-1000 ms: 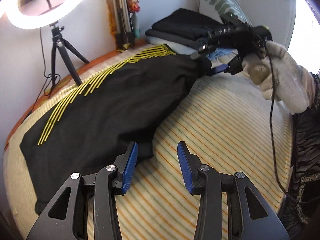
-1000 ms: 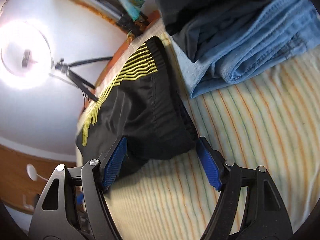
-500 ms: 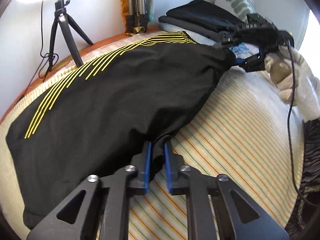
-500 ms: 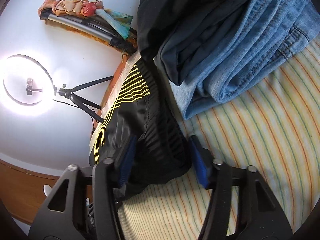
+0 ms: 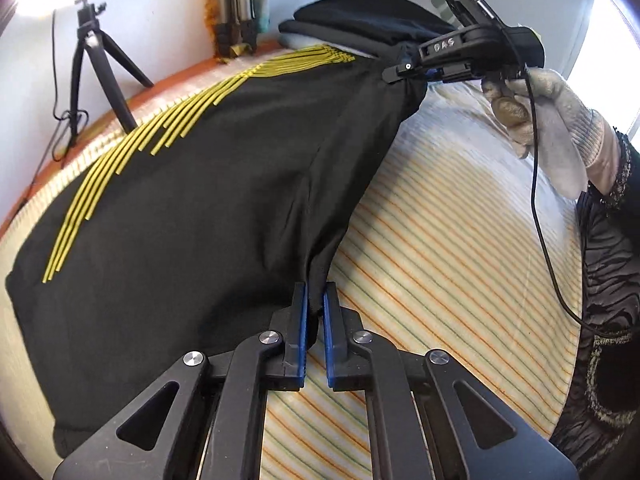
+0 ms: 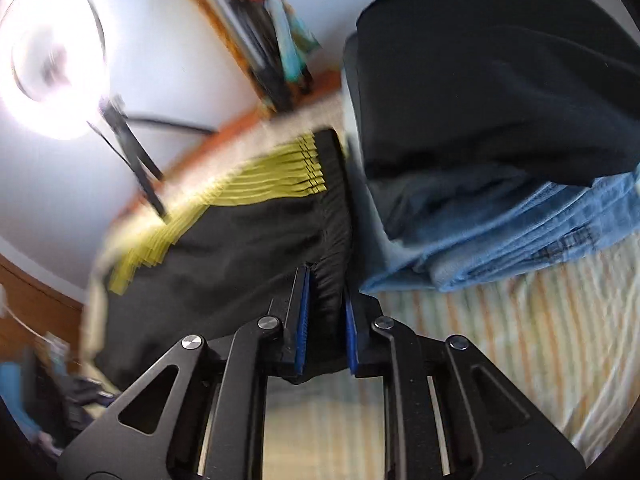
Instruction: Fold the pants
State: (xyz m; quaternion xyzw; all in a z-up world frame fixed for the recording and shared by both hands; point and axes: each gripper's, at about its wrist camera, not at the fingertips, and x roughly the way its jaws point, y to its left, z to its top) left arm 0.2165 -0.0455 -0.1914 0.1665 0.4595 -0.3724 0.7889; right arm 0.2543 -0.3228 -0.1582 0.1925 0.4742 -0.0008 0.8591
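Pants (image 5: 192,208) fill the frame's left, left gripper (image 5: 314,300) clamped on their edge; right gripper (image 6: 325,292), jaws just closing, pinches the waistband.

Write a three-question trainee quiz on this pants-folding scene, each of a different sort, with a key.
1. True or false: the left gripper is shut on the pants.
2. What does the right gripper clamp? A) jeans B) the pants' waistband C) the sheet
3. Fill in: the pants' stripes are ____.

Key: 1 true; 2 B; 3 yellow.
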